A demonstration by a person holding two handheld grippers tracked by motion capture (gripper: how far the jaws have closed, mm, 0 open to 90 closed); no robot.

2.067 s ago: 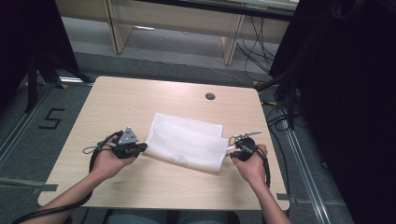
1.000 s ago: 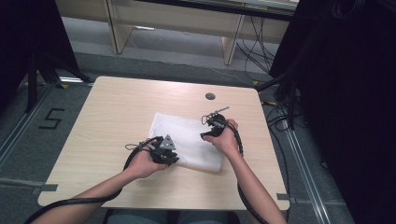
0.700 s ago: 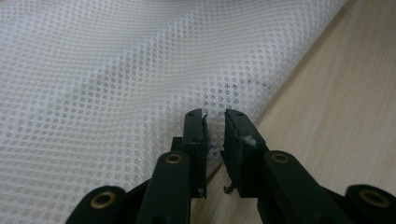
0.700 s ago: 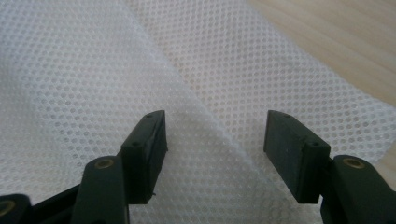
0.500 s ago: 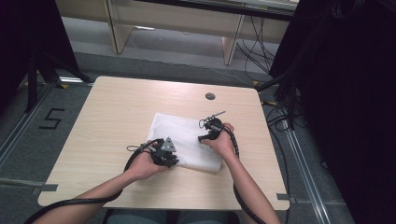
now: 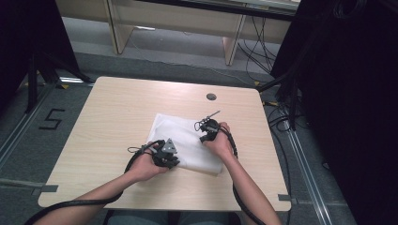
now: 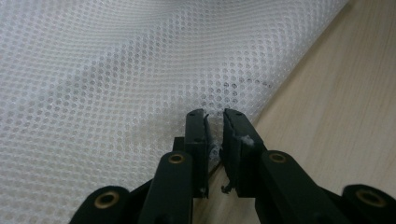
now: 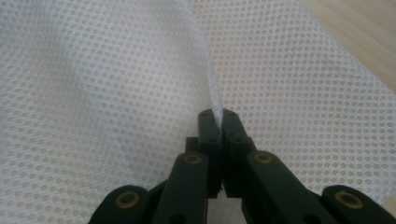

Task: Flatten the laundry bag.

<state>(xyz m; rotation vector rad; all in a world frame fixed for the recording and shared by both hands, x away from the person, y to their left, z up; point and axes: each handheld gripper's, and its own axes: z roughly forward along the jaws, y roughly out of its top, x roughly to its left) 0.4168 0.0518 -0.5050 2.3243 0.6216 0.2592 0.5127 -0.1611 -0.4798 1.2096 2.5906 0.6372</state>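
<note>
- White perforated mesh sheet (image 6: 185, 143), folded into a rough rectangle, lies mid-counter, slightly right of centre and toward the near half of the pale wood counter (image 6: 117, 112).
- Left claw (image 7: 215, 122): at the sheet's near-left edge. Jaws are a narrow gap apart, with a thin sliver of fabric edge between them. Looks like a light pinch or one about to seat; I can't confirm a firm clamp.
- Right claw (image 8: 218, 120): jaws together on a raised ridge of the mesh, which stands up from between the tips. In the high view it sits over the sheet's right side, toward the far edge.
- Handling, my judgement: light, limp and thin, with no stiffness. It will drape and sag between grip points and crease wherever pinched. The open weave gives the jaws some bite, so it should be less slippery than plain film, but a thin edge can still slide out of a loose pinch.
- Where to hold: at an edge or corner, with a fold of cloth well into the jaws, not just the outermost threads. Keep the two grips well apart so the cloth stays taut when lifted.
- Risk: stacked layers mean a pinch may catch only the top ply, or all plies at once; hard to tell from here.
- Small round grommet (image 6: 211, 96) sits in the counter far of the sheet, well apart.
</note>
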